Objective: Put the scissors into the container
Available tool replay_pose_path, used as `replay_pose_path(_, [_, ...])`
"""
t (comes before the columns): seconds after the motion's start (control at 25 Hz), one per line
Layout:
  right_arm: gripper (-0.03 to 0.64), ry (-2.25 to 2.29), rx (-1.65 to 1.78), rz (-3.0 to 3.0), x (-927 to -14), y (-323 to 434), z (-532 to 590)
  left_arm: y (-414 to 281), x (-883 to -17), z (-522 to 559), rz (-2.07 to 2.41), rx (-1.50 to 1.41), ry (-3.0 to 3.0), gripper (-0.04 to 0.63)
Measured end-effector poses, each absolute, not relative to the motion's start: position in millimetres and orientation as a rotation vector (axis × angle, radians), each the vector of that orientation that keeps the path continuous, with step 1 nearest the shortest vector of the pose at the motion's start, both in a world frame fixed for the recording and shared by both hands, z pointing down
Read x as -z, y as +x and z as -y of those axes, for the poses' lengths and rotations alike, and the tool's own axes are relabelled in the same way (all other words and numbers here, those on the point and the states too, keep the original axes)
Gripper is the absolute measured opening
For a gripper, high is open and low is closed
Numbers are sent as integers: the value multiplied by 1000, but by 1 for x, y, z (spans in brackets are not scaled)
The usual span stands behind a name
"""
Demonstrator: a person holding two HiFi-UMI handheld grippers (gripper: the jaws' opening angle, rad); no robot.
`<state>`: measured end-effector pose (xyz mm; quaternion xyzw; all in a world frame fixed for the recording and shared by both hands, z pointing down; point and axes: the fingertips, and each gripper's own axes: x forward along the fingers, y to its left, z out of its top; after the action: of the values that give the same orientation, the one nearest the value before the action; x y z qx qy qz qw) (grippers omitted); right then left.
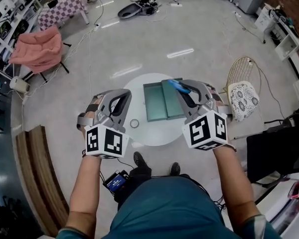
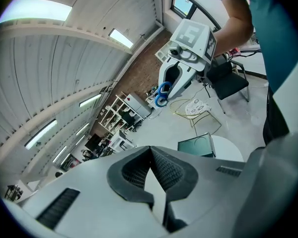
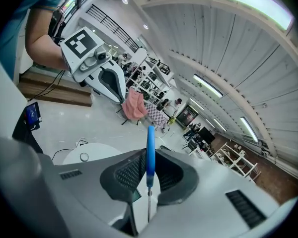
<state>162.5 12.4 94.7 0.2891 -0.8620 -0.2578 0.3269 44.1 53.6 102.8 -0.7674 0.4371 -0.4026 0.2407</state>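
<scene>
2 right gripper jaws are pinching blue-handled scissors, handle poking ahead of them; probably light, stiff, slippery, while the left gripper is sitting closed, empty.

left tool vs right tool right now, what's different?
The right tool is shut on the blue-handled scissors; the left tool is shut on nothing. In the head view the right tool sits over the right side of the green container; the left tool sits left of it, at the edge of the round table. Both are hand-held above the table.
</scene>
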Motion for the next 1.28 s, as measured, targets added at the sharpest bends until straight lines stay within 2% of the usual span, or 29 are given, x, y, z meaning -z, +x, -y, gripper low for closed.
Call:
replay_pose_path(0.72, [69, 896, 608, 2157, -95, 39, 51, -86, -109, 24, -1037, 1031, -2180, 18])
replay_pose_path(1.28, [69, 769, 650, 2210, -119, 9, 103, -116, -127, 58, -1160, 1086, -2156, 18])
